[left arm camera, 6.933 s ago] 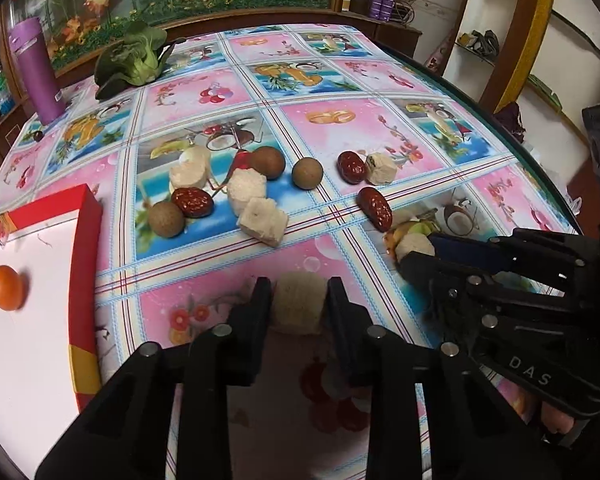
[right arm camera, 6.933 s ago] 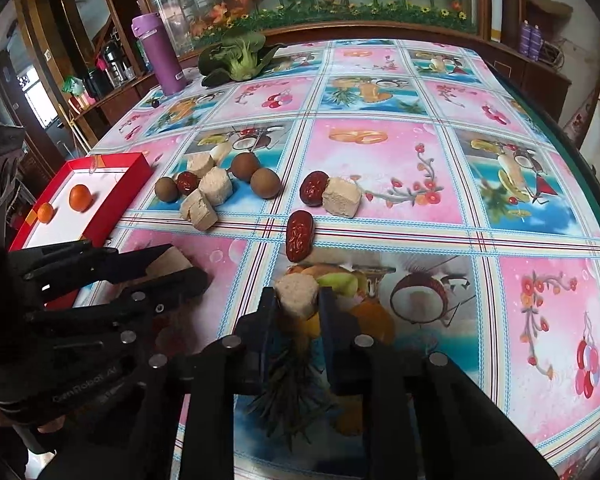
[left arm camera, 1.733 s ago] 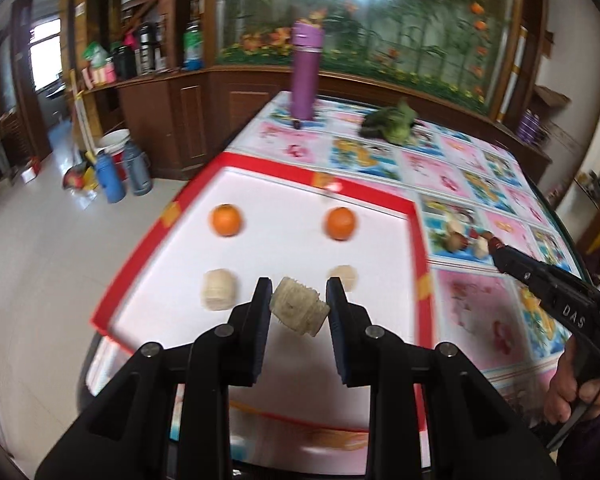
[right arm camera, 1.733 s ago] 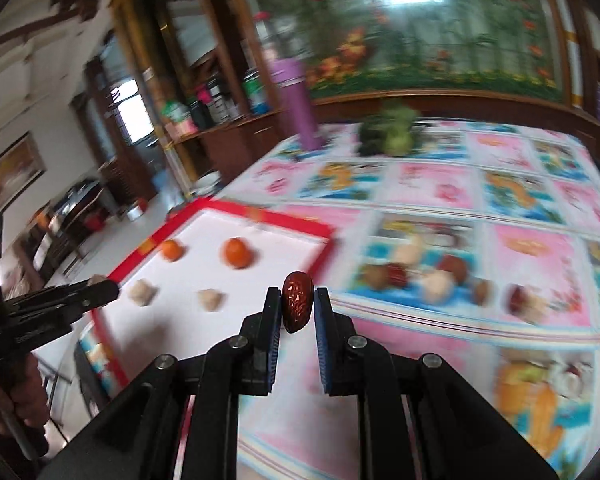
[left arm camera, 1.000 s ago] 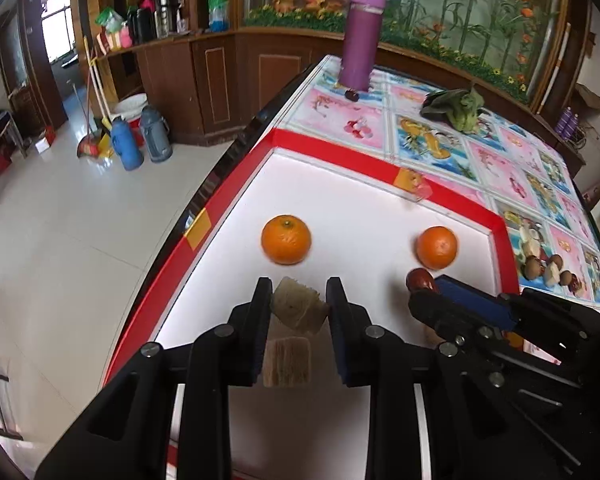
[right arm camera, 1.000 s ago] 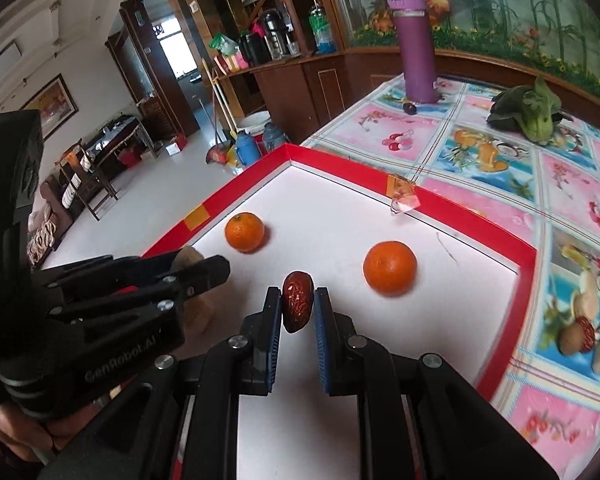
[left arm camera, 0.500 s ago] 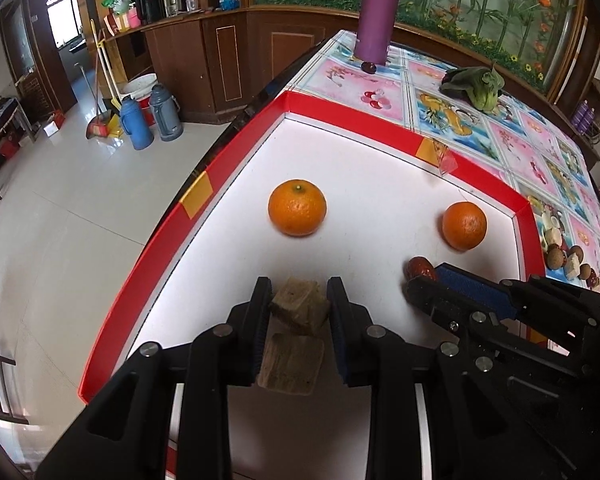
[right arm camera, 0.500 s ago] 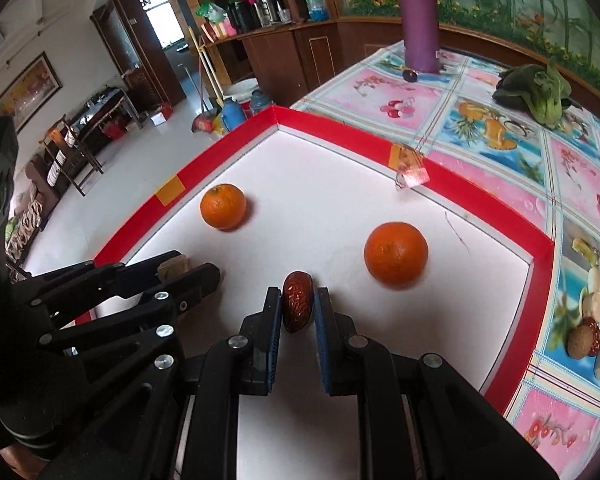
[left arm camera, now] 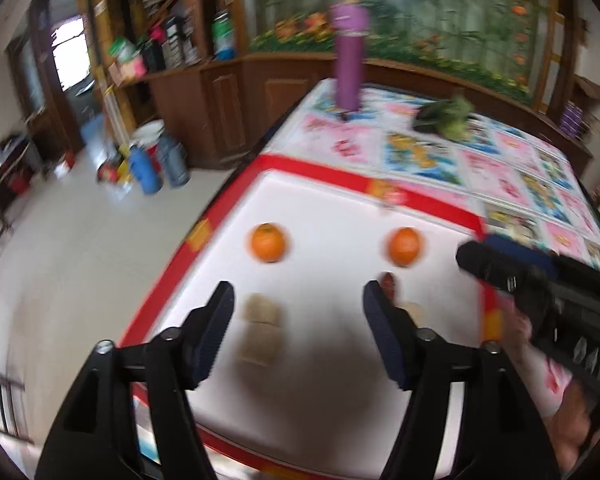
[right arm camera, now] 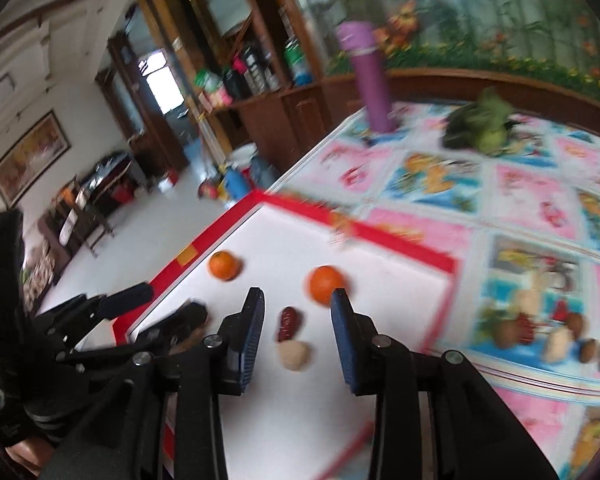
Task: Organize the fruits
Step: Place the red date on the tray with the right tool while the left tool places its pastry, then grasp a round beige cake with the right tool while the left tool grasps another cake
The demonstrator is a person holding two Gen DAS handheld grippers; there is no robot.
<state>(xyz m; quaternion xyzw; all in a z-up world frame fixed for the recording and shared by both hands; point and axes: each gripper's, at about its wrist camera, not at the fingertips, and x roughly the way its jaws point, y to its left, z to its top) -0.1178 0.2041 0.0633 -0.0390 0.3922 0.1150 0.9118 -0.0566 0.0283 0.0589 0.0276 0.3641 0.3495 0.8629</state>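
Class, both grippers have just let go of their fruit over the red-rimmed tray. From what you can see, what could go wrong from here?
1. The red date lies right against the pale chunk, between the open right gripper fingers; a careless pull-back might nudge them.
2. The two oranges are round and loose on the flat white tray; a bump could roll them out of line.
3. The left gripper and right gripper work close together, so they may collide when withdrawing.

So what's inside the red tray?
Inside the red tray: two oranges, a red date, a pale round piece and two tan chunks. The left fingers cover some tray.
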